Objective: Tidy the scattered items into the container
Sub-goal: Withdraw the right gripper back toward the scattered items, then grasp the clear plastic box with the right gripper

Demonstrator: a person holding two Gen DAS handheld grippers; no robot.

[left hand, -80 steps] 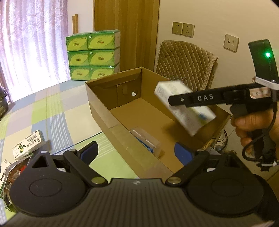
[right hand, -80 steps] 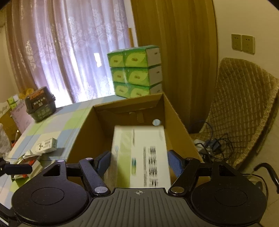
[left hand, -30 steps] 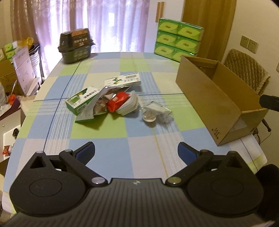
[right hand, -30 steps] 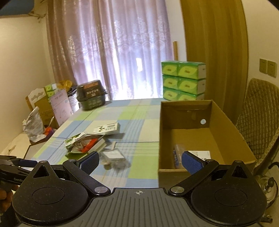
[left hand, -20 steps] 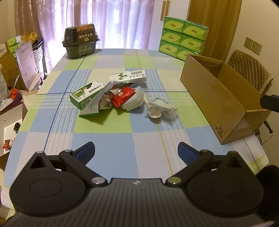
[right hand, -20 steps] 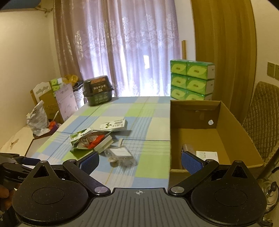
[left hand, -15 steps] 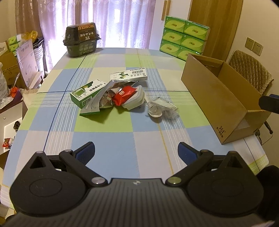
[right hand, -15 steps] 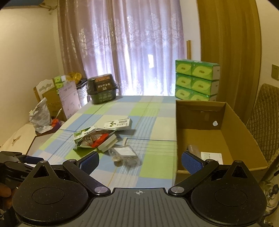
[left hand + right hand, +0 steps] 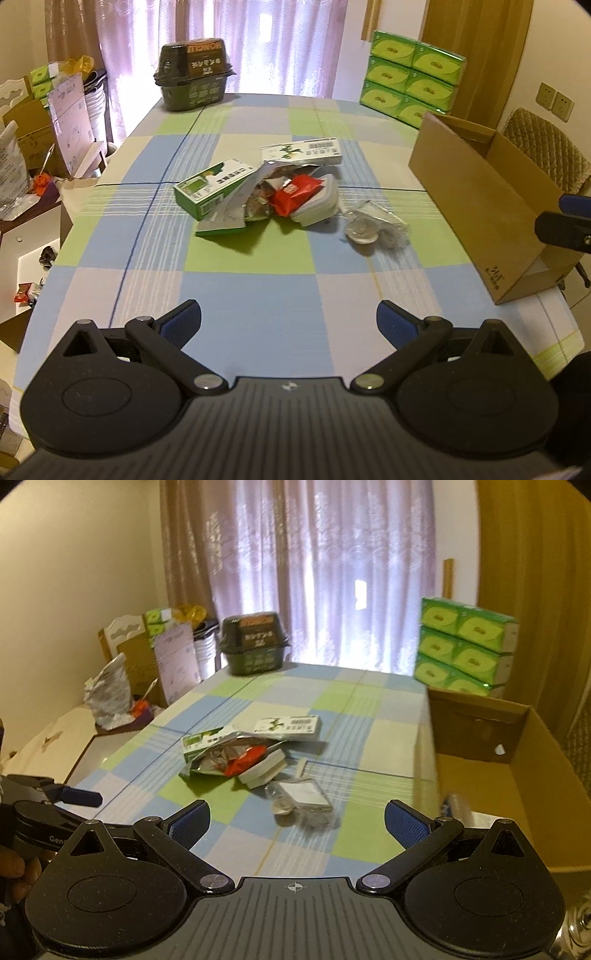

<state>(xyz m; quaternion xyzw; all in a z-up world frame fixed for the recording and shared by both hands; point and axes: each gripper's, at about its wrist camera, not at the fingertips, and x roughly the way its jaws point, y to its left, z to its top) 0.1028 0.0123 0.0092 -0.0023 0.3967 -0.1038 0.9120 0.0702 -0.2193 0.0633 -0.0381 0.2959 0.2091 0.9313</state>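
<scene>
left gripper (image 9: 289, 325) jaws spread wide and empty, right gripper (image 9: 297, 819) likewise, both held level

My left gripper (image 9: 289, 321) hangs over the checked table (image 9: 258, 288), jaws wide apart, nothing between them. Pile mid-table: green box (image 9: 207, 188), white box (image 9: 301, 152), red packet (image 9: 295, 192), foil bag (image 9: 236, 210); clear pouch (image 9: 373, 225) beside it, contents unclear. Carton (image 9: 476, 199) at the right edge; right gripper (image 9: 565, 225) pokes in there.

Cardboard box (image 9: 517, 775) cut off at right edge, contents at near end blurred beyond telling. Foil pouch (image 9: 240, 206) contents unclear. Clear packet (image 9: 373, 225) too small to identify.
</scene>
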